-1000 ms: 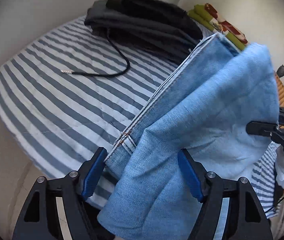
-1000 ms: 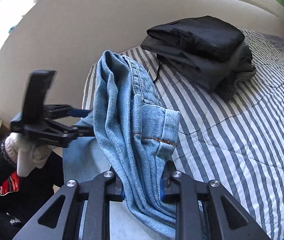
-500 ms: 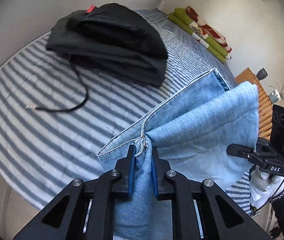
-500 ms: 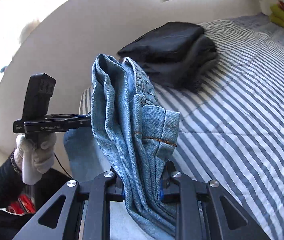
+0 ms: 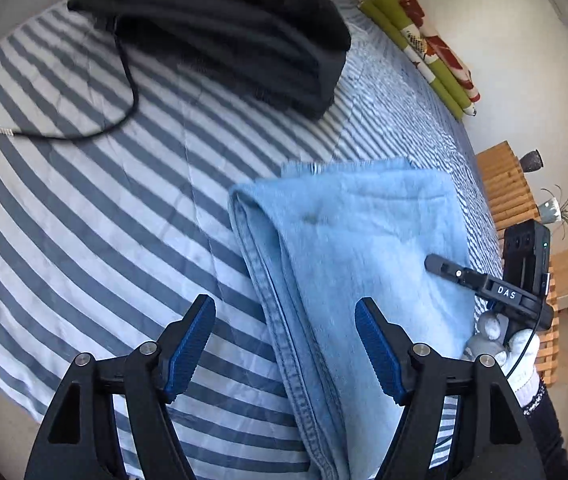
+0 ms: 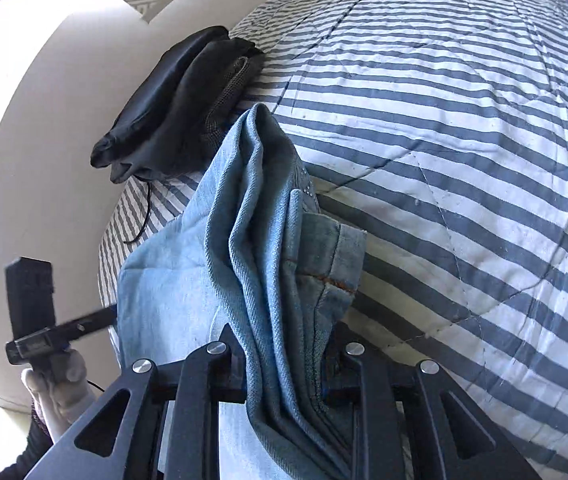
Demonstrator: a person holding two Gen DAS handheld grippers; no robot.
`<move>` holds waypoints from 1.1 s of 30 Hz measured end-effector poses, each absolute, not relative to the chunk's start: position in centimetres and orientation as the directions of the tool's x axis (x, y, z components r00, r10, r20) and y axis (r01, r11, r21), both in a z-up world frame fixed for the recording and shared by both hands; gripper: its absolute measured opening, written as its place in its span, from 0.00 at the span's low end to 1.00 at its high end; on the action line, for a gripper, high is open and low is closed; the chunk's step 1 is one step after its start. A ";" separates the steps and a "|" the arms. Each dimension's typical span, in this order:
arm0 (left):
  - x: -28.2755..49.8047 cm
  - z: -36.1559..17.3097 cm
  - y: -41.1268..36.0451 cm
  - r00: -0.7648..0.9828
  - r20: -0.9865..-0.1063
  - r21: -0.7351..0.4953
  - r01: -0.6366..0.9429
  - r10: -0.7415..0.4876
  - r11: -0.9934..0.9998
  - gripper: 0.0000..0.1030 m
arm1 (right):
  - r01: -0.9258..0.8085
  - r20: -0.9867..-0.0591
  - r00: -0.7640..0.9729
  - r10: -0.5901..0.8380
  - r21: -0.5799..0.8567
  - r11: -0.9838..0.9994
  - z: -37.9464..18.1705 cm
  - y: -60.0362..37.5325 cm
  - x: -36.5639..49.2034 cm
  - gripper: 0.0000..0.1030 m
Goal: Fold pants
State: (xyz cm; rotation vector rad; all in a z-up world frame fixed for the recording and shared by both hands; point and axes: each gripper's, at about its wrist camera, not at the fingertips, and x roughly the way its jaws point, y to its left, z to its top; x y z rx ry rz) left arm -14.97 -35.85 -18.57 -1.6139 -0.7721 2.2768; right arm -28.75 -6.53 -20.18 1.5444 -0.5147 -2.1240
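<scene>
Light blue jeans (image 5: 364, 248) lie folded on the striped bed (image 5: 84, 220), one seam edge running toward me. My left gripper (image 5: 284, 308) hangs above that edge, its jaws opening wide; the denim lies below and between them, and the pads do not touch it. My right gripper (image 6: 284, 344) grips a bunched end of the jeans (image 6: 260, 240), waistband and belt loop upward; its jaws are opening slightly with the denim still pressed between them. In the left wrist view the right gripper (image 5: 436, 262) lies over the jeans' right side, held by a gloved hand (image 5: 520, 352).
A pile of black folded clothes (image 5: 236, 28) sits at the far side of the bed, with a black cord (image 5: 124, 92) trailing from it. Green and red pillows (image 5: 424, 48) lie by the wall. Wooden furniture (image 5: 504, 188) stands to the right of the bed.
My left gripper closed on the jeans' fold, then let go and opened wide. The jeans came down flat on the bed. My right gripper rolled and sank with its bunch of denim.
</scene>
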 end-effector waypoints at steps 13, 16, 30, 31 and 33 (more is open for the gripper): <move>-14.0 -20.3 -28.7 -0.371 -0.820 -0.475 0.015 0.436 -0.880 0.86 | 0.323 -0.856 -0.136 -0.499 0.438 -0.839 -21.4 -5.1 -28.8 0.60; -14.7 -20.0 -27.7 -0.381 -0.817 -0.471 0.008 0.432 -0.882 0.86 | 0.264 -0.768 -0.139 -0.625 0.580 -0.771 -22.5 -3.7 -29.0 0.57; -14.2 -16.8 -28.3 -0.405 -0.799 -0.502 0.042 0.445 -0.864 0.20 | 0.274 -0.739 -0.281 -0.612 0.550 -0.789 -17.3 -6.5 -23.4 0.15; -14.0 -16.2 -28.1 -0.411 -0.798 -0.494 0.028 0.441 -0.869 0.19 | 0.273 -0.741 -0.298 -0.602 0.538 -0.797 -16.6 -6.7 -22.8 0.15; -13.5 -14.7 -27.8 -0.427 -0.787 -0.492 -0.003 0.446 -0.870 0.19 | 0.286 -0.742 -0.340 -0.578 0.504 -0.815 -15.0 -7.1 -21.4 0.15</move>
